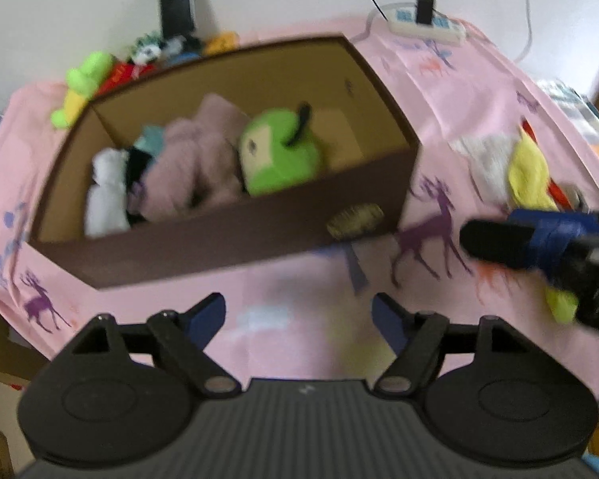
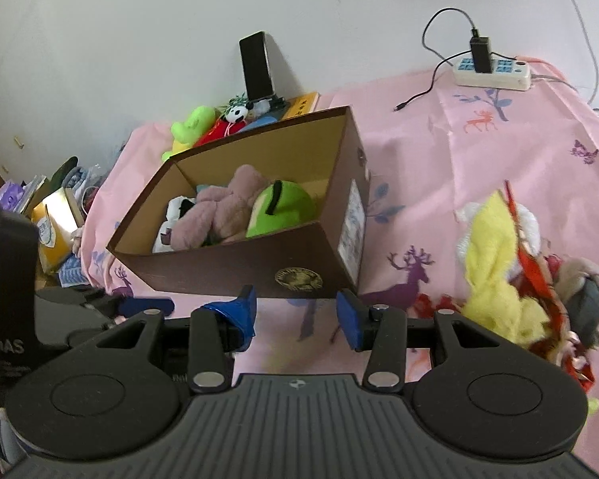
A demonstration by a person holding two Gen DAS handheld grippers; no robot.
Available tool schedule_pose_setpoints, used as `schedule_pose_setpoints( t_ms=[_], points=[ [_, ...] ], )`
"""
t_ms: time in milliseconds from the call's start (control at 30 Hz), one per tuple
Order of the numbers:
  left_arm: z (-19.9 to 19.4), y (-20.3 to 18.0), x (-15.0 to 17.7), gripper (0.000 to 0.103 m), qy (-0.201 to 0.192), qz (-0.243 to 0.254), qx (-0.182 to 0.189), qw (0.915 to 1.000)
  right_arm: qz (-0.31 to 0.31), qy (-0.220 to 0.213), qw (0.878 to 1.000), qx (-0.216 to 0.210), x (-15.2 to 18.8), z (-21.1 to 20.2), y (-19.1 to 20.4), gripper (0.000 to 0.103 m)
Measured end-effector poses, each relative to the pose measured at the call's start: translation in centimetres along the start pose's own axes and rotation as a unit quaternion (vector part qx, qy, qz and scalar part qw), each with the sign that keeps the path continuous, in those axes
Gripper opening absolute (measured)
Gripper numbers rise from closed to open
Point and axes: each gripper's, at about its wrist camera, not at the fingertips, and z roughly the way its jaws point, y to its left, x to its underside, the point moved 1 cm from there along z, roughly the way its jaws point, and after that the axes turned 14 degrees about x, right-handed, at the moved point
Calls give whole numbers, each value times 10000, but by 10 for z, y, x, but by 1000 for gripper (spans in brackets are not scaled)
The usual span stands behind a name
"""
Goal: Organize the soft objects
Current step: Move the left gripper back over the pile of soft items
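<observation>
both of my tools hang open and empty: left gripper (image 1: 298, 315), right gripper (image 2: 296, 313). box (image 2: 235, 267) at left already holds a green toy (image 2: 281, 209) and a pink plush (image 2: 223, 211). loose pile (image 2: 511, 279) lies well right of it. risk: the tangled yellow cloth (image 2: 493, 263) may drag its neighbours along.

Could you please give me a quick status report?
Both grippers open, empty. Box holds plush toys. Soft pile waits beside it. Nothing blocking.
</observation>
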Motion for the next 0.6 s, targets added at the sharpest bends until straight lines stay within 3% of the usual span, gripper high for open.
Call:
schedule_pose_setpoints(
  t_ms=[400, 600],
  points=[
    [24, -36, 11, 75, 334, 192, 406, 9984, 758, -73, 9969, 180, 14, -15, -54, 29],
    [22, -58, 9, 75, 192, 470, 824, 9953, 1151, -235, 9919, 477, 14, -24, -89, 29]
  ],
)
